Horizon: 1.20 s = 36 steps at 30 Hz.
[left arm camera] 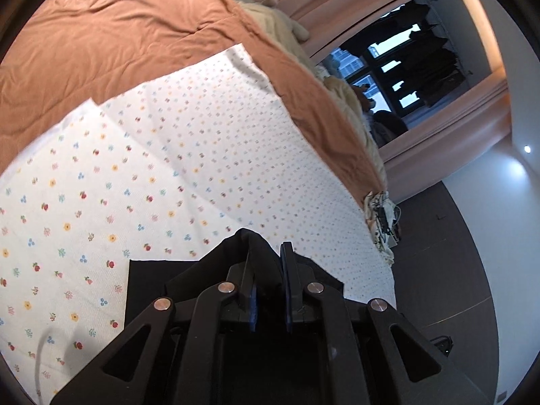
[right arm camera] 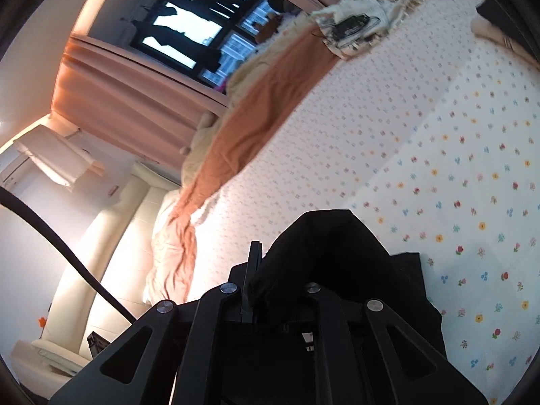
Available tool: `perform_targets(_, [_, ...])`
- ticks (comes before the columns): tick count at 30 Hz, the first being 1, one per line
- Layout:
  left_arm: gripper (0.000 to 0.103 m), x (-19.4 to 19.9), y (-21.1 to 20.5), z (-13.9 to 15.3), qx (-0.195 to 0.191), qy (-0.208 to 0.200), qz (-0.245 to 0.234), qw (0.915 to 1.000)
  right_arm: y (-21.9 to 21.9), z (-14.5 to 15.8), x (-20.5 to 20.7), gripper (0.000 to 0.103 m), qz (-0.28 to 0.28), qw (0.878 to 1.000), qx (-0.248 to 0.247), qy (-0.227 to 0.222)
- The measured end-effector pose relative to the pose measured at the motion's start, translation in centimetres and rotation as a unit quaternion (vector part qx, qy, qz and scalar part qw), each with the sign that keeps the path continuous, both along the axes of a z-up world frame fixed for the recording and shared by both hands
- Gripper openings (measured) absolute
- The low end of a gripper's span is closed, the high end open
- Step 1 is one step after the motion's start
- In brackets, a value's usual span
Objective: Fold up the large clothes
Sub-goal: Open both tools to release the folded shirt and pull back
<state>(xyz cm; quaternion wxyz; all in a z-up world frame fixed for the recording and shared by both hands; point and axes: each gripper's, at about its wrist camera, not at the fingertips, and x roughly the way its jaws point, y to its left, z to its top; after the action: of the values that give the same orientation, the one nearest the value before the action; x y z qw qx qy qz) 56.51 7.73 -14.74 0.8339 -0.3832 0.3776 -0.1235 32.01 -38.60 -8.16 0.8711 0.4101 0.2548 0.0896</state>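
A black garment [left arm camera: 152,283] lies on the floral white bedsheet [left arm camera: 135,185]. My left gripper [left arm camera: 268,253] is shut on a bunched edge of it, lifted above the sheet. In the right wrist view my right gripper [right arm camera: 266,260] is shut on another part of the black garment [right arm camera: 337,253], which drapes over and hides the right finger. The left finger [right arm camera: 254,260] shows. The garment hangs down toward the floral sheet [right arm camera: 438,168].
An orange-brown duvet [left arm camera: 135,33] covers the far part of the bed, with cream bedding [left arm camera: 280,23] beyond. Pink curtains [right arm camera: 118,101] and a dark window [left arm camera: 398,67] stand behind. A small pile with cables [right arm camera: 351,27] sits at the bed's corner. Dark floor [left arm camera: 455,253] borders the bed.
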Motion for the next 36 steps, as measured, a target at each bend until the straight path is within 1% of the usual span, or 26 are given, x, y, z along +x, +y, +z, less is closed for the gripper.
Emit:
perform_targets(3, [0.013, 0.5, 0.1, -0.7, 0.001, 0.010, 0.005, 0.9999, 0.4, 0.0, 0.9, 0.008, 0.006, 1.000, 0.001, 0.019])
perform_targets(4, [0.014, 0.6, 0.1, -0.7, -0.004, 0.011, 0.005, 0.9999, 0.6, 0.2, 1.2, 0.011, 0.009, 1.000, -0.002, 0.026])
perform_targets(5, [0.015, 0.7, 0.1, -0.6, -0.014, 0.010, 0.003, 0.9998, 0.8, 0.5, 1.5, 0.020, 0.014, 0.999, -0.007, 0.031])
perform_targets(6, [0.017, 0.7, 0.2, -0.5, -0.023, 0.009, 0.001, 0.9997, 1.2, 0.9, 1.8, 0.040, 0.017, 0.999, -0.016, 0.037])
perform_targets(7, [0.021, 0.8, 0.1, -0.3, -0.025, 0.012, 0.001, 0.9996, 1.5, 1.3, 1.9, 0.056, 0.021, 0.999, -0.023, 0.038])
perform_targets(8, [0.025, 0.7, 0.0, -0.1, -0.023, 0.014, 0.002, 0.9996, 1.9, 1.8, 1.8, 0.085, 0.026, 0.999, -0.027, 0.032])
perform_targets(9, [0.040, 0.4, 0.0, 0.3, -0.017, 0.011, 0.005, 0.9998, 2.3, 2.4, 1.6, 0.089, 0.031, 0.999, -0.029, 0.023])
perform_targets(10, [0.071, 0.1, 0.0, 0.7, -0.011, 0.006, 0.009, 0.9999, 2.7, 3.0, 1.2, 0.089, 0.037, 0.999, -0.034, 0.019])
perform_targets(12, [0.101, -1.0, 0.3, 1.5, -0.011, -0.010, 0.019, 0.9997, 3.3, 3.9, 0.3, 0.089, 0.042, 0.998, -0.046, 0.016])
perform_targets(14, [0.101, -2.2, 0.8, 2.1, -0.012, -0.020, 0.025, 0.9994, 3.6, 4.6, -1.0, 0.089, 0.041, 0.998, -0.054, 0.017])
perform_targets(16, [0.101, -3.3, 1.1, 2.5, -0.001, -0.018, 0.027, 0.9995, 3.5, 4.9, -2.5, 0.089, 0.039, 0.997, -0.062, 0.021])
perform_targets(18, [0.101, -4.3, 1.3, 2.6, 0.023, -0.015, 0.030, 0.9992, 3.0, 5.4, -4.1, 0.089, 0.031, 0.997, -0.070, 0.027])
perform_targets(19, [0.101, -5.0, 1.4, 2.5, 0.035, -0.016, 0.031, 0.9988, 2.4, 4.8, -5.0, 0.089, 0.029, 0.996, -0.073, 0.028])
perform_targets(21, [0.101, -6.3, 1.6, 2.2, 0.050, -0.015, 0.029, 0.9982, 2.0, 5.0, -6.4, 0.089, 0.024, 0.996, -0.083, 0.036])
perform_targets(25, [0.101, -8.1, 1.5, 1.2, 0.057, -0.006, 0.011, 0.9983, 1.7, 5.8, -9.0, 0.089, 0.020, 0.994, -0.101, 0.047])
perform_targets(27, [0.100, -9.0, 1.4, 0.6, 0.068, 0.000, 0.002, 0.9977, 1.9, 6.4, -10.6, 0.089, 0.020, 0.992, -0.115, 0.048])
perform_targets(32, [0.096, -11.3, 1.4, -1.1, 0.086, 0.019, -0.011, 0.9961, 1.1, 7.3, -13.8, 0.089, 0.025, 0.988, -0.139, 0.056])
perform_targets(34, [0.089, -12.2, 1.6, -2.1, 0.092, 0.031, -0.013, 0.9952, 0.7, 7.1, -14.8, 0.088, 0.025, 0.987, -0.146, 0.063])
perform_targets(36, [0.087, -13.1, 1.7, -2.8, 0.093, 0.040, -0.015, 0.9947, 0.6, 6.9, -15.8, 0.088, 0.026, 0.986, -0.149, 0.070])
